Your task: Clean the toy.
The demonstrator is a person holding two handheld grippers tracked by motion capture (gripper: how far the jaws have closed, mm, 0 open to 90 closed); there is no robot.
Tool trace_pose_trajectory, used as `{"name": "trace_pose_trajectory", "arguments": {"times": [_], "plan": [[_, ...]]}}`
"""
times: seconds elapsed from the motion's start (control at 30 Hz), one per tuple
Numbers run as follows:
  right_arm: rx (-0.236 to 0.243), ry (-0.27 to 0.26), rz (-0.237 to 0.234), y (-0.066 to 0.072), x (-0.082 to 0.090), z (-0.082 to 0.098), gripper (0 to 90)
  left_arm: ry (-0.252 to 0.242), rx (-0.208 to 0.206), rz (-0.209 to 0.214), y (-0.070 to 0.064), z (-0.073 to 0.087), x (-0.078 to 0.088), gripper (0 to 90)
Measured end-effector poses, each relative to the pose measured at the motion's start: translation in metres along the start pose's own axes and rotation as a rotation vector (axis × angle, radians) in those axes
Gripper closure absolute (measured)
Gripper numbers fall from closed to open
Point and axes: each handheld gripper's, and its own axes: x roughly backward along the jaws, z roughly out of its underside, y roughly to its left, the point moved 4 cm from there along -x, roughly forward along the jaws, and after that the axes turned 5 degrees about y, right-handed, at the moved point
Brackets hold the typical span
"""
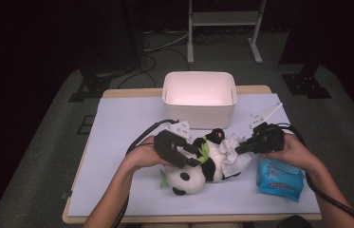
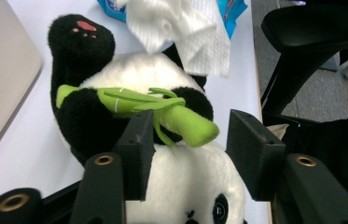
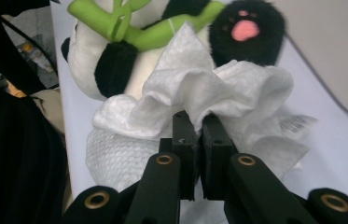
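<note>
A: Where does the panda toy (image 1: 196, 167) lie?

B: On its back on the bench (image 1: 117, 123), on the pale sheet, just in front of the white bin (image 1: 199, 97). Head toward the person, one black foot with pink pads up toward the bin. A green plush bamboo stalk (image 2: 162, 112) lies across its chest.

A: Left gripper (image 1: 184, 159)?

B: Over the panda's upper body, in the left hand (image 1: 144, 154). In the left gripper view the jaws stand apart, one at each side of the bamboo's thick end and the white belly. The pads press on nothing that I can see; the bamboo tip sits in the gap between them.

A: Right gripper (image 1: 237, 148)?

B: Held in the right hand (image 1: 291, 152), pointing in at the panda's lower body. Its jaws are pinched tight on a crumpled white wipe (image 3: 199, 100). In the right gripper view the cloth bunches in folds right at the tips, and the rest drapes over the panda's belly and side.

A: Is the wipe touching the toy?

B: Yes, it rests against the belly and lower body, below the raised foot.

A: Anything else on the bench?

B: A blue packet of wipes (image 1: 279, 179) just beside the right hand, near the front right corner. Beyond the bench, dark floor, cables and a metal frame.
</note>
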Motion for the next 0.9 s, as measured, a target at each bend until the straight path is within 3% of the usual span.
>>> {"name": "trace_pose_trajectory", "arguments": {"times": [0.33,0.57,0.83,0.9], "plan": [[-0.078,0.030,0.096,-0.015,0.035,0.034,84.8,-0.023,0.024,-0.023,0.001,0.007,0.014,45.0],[-0.166,0.071,0.164,-0.028,0.053,0.065,84.0,-0.029,0.049,-0.046,0.005,0.015,0.020,42.0],[-0.266,0.091,0.218,-0.045,0.059,0.101,79.2,-0.035,0.080,-0.055,0.006,0.022,0.021,38.8],[-0.294,0.078,0.208,-0.049,0.057,0.109,76.3,-0.033,0.086,-0.052,0.007,0.024,0.019,38.3]]}}
